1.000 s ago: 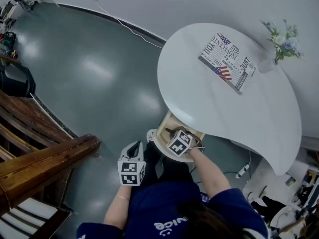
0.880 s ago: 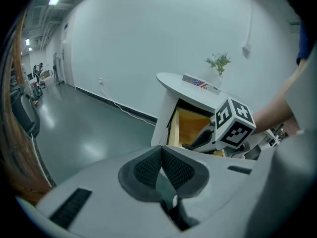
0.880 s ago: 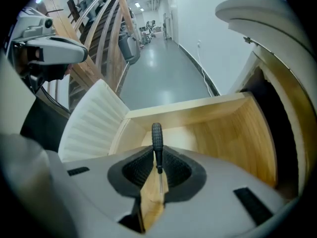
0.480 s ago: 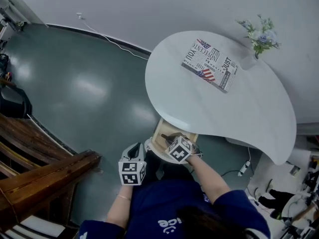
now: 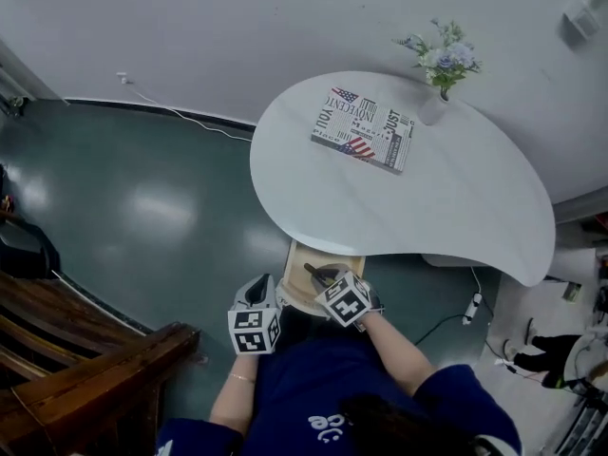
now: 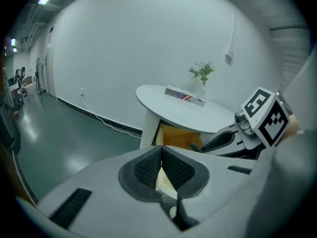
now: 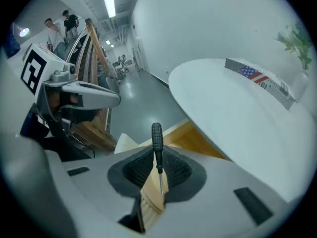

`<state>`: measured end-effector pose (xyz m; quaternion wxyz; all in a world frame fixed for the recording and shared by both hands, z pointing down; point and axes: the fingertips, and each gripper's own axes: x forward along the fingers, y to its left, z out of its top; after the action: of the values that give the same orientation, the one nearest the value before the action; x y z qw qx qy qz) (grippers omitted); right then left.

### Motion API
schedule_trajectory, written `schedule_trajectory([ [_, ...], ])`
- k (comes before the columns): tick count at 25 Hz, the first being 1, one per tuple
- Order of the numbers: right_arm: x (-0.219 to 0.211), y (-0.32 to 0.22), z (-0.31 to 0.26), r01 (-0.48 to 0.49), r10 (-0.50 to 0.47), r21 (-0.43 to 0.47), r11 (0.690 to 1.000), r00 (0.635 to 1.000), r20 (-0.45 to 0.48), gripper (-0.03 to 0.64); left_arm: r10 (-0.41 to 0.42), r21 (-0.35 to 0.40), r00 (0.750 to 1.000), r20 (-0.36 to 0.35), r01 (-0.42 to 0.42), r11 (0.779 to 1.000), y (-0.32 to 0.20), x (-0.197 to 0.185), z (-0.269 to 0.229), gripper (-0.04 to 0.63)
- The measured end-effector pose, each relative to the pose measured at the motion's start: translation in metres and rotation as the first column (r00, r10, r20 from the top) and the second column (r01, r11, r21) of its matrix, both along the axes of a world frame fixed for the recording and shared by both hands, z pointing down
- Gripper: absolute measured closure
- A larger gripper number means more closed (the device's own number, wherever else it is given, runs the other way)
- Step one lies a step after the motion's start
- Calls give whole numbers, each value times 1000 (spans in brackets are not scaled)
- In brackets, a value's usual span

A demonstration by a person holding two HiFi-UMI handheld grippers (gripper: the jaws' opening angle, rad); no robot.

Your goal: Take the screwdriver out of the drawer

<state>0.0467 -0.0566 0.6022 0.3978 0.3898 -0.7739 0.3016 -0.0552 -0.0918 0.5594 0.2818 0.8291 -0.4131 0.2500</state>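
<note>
The right gripper [image 7: 157, 171] clamps the screwdriver [image 7: 156, 138] at its neck, handle toward 12 o'clock, over the open drawer [image 7: 195, 139], presumably to clear its front; the left gripper [image 6: 159, 157], at the drawer's 8 o'clock, is closed, empty, kept aside.

My head view looks steeply down from above; both gripper views sit low, nearer, facing the same surface [image 5: 446, 198] and drawer [image 5: 298, 277].
</note>
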Motion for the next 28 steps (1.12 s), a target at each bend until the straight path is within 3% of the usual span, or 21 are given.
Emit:
schedule_trajectory([
  [6, 9, -4, -35, -118, 114, 78, 990, 992, 51, 551, 57, 52, 998, -26, -56, 997, -11, 23, -22, 591],
  [11, 24, -6, -61, -245, 233, 148, 958, 968, 99, 551, 121, 105, 991, -49, -115, 988, -15, 46, -41, 591],
  [15, 43, -9, -84, -372, 344, 214, 903, 926, 157, 551, 165, 154, 984, -70, -153, 976, -15, 61, -58, 591],
  [21, 68, -7, -110, -444, 420, 324, 835, 896, 145, 551, 255, 247, 963, -88, -227, 942, -5, 87, -89, 591],
  [28, 94, 6, -143, -543, 524, 426, 723, 834, 174, 549, 287, 337, 950, -122, -232, 912, -3, 98, -123, 591],
])
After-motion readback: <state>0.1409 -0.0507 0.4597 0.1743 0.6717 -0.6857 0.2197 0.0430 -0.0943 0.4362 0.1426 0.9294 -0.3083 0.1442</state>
